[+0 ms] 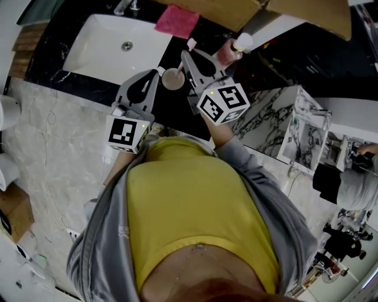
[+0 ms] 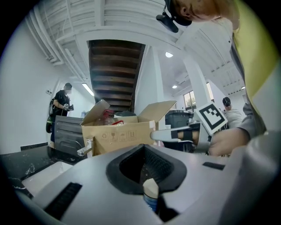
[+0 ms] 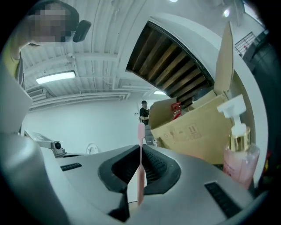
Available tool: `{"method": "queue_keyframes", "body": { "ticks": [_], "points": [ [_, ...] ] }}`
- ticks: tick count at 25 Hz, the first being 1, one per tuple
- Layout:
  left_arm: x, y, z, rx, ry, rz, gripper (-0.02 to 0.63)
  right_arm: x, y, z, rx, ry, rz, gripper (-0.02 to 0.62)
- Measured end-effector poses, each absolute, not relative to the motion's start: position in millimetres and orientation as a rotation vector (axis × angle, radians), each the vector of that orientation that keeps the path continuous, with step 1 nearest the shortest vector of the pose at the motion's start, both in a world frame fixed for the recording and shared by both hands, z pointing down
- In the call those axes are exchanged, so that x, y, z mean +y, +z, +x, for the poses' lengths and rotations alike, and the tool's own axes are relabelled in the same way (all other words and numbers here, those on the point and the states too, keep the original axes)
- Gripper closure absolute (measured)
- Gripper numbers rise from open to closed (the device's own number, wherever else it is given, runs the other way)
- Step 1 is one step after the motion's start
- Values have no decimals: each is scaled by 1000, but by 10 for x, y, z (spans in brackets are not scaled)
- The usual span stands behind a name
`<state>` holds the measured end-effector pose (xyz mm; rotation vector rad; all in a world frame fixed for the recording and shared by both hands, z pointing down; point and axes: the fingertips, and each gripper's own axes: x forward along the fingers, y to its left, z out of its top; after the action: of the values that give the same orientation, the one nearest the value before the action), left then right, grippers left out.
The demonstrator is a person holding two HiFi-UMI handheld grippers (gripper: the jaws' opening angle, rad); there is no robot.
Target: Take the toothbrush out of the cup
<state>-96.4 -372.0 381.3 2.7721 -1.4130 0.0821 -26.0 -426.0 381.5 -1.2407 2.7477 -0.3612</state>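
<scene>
On the black countertop (image 1: 171, 107), right of the white sink (image 1: 106, 47), a cream cup (image 1: 172, 79) is seen from above with both tools at it. The left gripper (image 1: 158, 72) is held level and its jaws are closed narrow on the cup; in the left gripper view the cup rim is seen wedged at the jaw tips, with a blue band below the rim. The right gripper (image 3: 139, 176) is held level just right of the cup, and its jaws are pinched narrow on the handle of the pink toothbrush (image 3: 140, 167). The toothbrush is held upright, head on top, well above the jaws. Its lower end is seen over the cup mouth in the head view; whether it has cleared the rim cannot be told. A pink pump bottle (image 1: 230, 52) with a white pump stands just beyond the right gripper. An open cardboard box (image 1: 236, 12) sits behind it on the counter, and a pink cloth (image 1: 177, 21) is laid by the sink's far edge. A yellow shirt (image 1: 195, 206) under a grey jacket fills the lower part of the head view. People are seen far off in the background.
</scene>
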Motion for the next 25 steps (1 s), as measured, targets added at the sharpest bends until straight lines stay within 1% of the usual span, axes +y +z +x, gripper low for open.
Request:
{"method": "queue_keyframes", "body": {
  "ticks": [6,13,25],
  "points": [
    [-3767,3694,-985,-1451,83,2779,604,-4112,3288,-227,2723,-117,-1269,572],
    [-3762,3474,-1009,-1497,48,2792,604,-3933,2941,-144,2695,88,-1345,572],
    [-3699,3214,-1055,-1556,23,2792,604,-3843,2816,47,2638,157,-1469,572]
  ]
}}
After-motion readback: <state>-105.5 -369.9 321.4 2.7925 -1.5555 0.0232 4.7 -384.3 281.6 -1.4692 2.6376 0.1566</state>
